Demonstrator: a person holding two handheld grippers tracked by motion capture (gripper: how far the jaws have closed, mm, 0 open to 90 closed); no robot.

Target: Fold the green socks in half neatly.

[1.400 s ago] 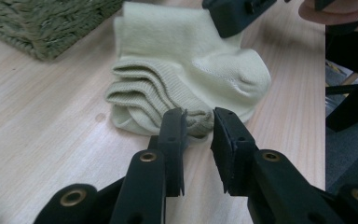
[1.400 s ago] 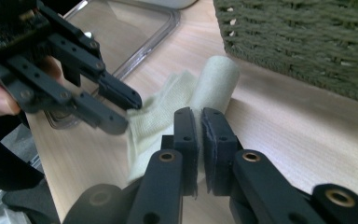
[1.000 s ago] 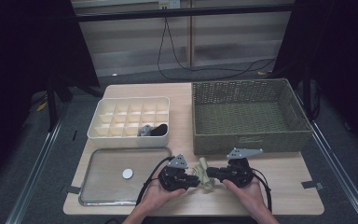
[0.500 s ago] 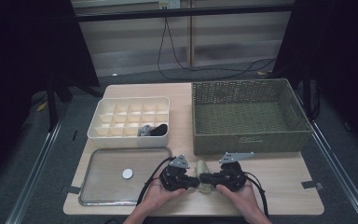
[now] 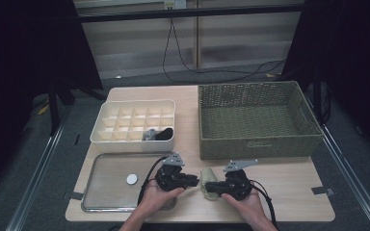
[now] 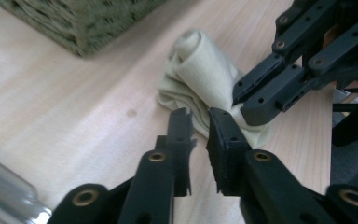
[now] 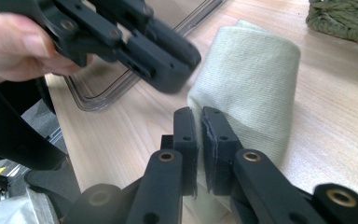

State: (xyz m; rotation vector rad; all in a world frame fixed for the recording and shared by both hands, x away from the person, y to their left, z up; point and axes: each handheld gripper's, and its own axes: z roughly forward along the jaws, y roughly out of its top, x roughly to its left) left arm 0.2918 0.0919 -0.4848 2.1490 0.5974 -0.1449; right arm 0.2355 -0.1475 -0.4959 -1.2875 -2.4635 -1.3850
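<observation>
The rolled-up pale green cloth (image 5: 208,182) lies on the wooden counter (image 5: 289,187), right between the two tools and just in front of the woven green basket (image 5: 255,118). Its long side runs from the person toward the basket.

The left hand-held gripper (image 6: 199,122) has just been opening a little; its jaws stand narrow at the cloth's edge, with nothing between them.

The right hand-held gripper (image 7: 198,122) pinches a thin edge of the cloth. How much is caught is hidden behind its jaws.
</observation>
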